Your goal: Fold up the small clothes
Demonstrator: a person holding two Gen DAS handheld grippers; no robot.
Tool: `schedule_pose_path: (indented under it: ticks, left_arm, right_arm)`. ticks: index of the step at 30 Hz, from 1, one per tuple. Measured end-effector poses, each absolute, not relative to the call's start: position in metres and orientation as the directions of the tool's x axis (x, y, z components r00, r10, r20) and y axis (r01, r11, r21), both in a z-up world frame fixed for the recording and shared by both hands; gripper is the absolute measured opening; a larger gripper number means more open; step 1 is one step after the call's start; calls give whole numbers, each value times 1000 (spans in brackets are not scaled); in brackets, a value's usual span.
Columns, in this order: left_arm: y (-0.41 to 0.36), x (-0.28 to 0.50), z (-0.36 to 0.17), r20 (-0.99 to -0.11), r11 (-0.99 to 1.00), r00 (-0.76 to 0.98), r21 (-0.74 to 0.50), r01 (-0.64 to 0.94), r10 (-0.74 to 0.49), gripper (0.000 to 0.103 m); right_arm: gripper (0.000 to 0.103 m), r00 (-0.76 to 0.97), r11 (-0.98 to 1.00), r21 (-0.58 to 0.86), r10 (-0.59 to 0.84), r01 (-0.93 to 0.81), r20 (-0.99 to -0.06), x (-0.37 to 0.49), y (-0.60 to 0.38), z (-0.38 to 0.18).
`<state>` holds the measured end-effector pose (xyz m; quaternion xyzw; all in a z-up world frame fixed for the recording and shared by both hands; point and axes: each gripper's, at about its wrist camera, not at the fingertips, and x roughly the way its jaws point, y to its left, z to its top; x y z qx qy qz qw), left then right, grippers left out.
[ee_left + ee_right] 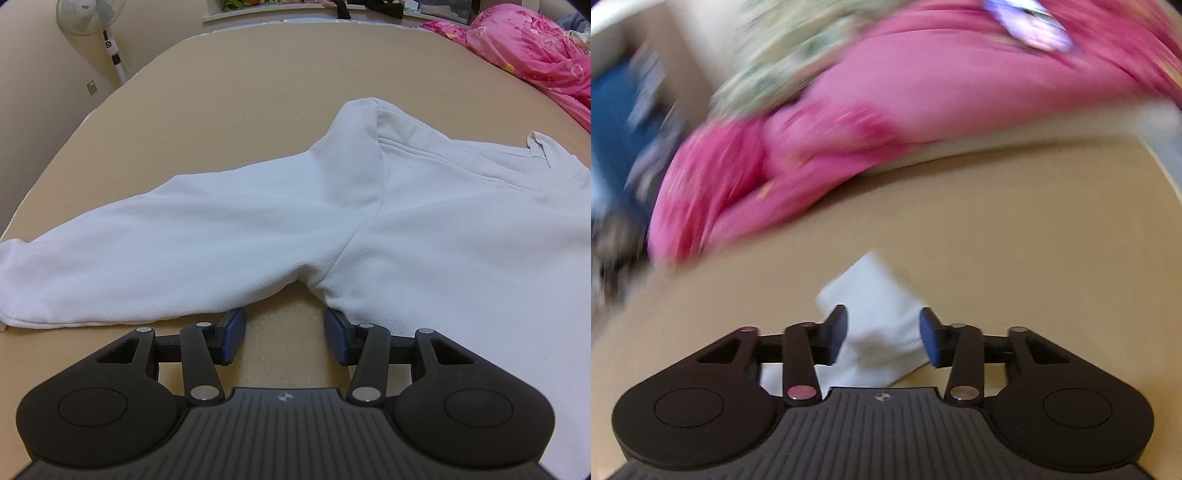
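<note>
Viewing white sweatshirt (424,240) flat on bed (240,92) — my left gripper (284,338) gapes at its 6 o'clock; right gripper (884,338) parted, unclamped around a sleeve (875,295).

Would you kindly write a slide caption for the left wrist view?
Left gripper, jaws open, poised at the underarm of a white sweatshirt spread on a tan mattress.
</note>
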<state>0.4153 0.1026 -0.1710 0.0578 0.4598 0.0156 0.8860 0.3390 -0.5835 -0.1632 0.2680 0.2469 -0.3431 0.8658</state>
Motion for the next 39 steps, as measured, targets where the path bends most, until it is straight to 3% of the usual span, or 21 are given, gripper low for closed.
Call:
schedule_pose_path:
  ticks: [2,5,7,12,15,19,21,25,27,30,33,35,39]
  left_arm:
    - [103,415,-171,-814,993,576,115,26,79,53]
    - [102,415,-171,-814,993,576,116,26,80,53]
    - [102,416,-171,-813,993,577,118,28,81,53]
    - [101,415,-172,-810,992,581,125,31,84,53]
    - [100,414,-172,-808,991,583,127,31,85,53]
    - [102,414,-172,-806,993,587,115,27,78,53]
    - [104,412,-170,-807,994,587,104,28,68,53]
    - [114,401,-156,-816,999,576,37,-12,37,53]
    - [120,387,-139,-812,999,584,-16,-33,6,53]
    - [127,361,-109,-796,995,604,-87,-49,-40,53]
    - [135,319,-81,-776,985,624,-162,-61,-90,53]
    - [133,288,-73,-776,980,619,-192,-54,-118,53]
    - [123,227,-77,-788,974,599,-221,-57,-144,53]
  right_arm:
    - [57,598,733,111,-446,671,-666,362,-571,-175]
    - [43,552,747,-44,-528,664,-646,375,-573,-178]
    - [7,570,725,21,-523,688,-634,371,-592,-177]
    - [7,627,482,401,-617,779,-476,313,-660,-169]
    - [7,597,297,559,-637,774,-488,273,-698,-185]
    - [8,515,148,550,-607,822,-606,247,-720,-219]
    - [8,513,154,540,-599,828,-615,246,-718,-219]
    - [37,375,153,385,-699,910,-609,254,-687,-172]
    - [38,418,194,406,-692,893,-589,256,-671,-144]
    - [38,626,415,470,-560,779,-543,259,-621,-102]
    - [38,802,627,523,-314,577,-509,247,-557,-63]
    - [39,849,710,541,-153,451,-506,233,-516,-47]
    - [43,800,776,542,83,323,-595,198,-448,-47]
